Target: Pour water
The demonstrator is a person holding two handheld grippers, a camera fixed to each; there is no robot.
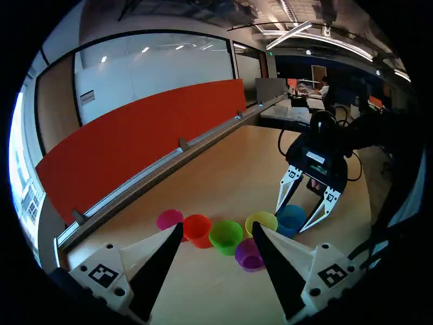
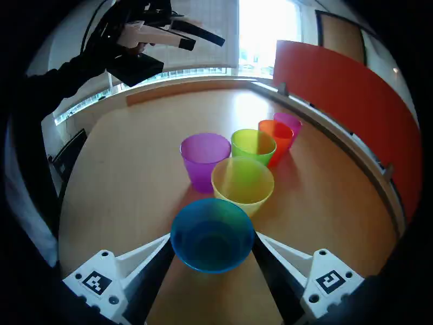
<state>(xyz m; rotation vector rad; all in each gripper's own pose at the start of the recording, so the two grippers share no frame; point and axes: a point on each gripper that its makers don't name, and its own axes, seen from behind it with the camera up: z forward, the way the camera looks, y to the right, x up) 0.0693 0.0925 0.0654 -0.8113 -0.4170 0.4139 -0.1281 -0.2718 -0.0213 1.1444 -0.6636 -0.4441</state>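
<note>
1. Your right tool (image 2: 212,237) straddles the blue cup (image 2: 212,230) on the tabletop (image 2: 135,179), just beside the yellow cup (image 2: 242,181). Pressing or not, cannot tell.
2. Left tool (image 1: 216,226) is apart and empty.
3. Clamp mid-wall, lift straight clear of its neighbours, then tilt slowly.

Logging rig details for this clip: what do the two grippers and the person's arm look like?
The left gripper and right gripper have black tapered fingers on white mounts bearing black-and-white square markers. The left gripper view shows the right one's black body and black cables. The person wears a dark sleeve.
</note>
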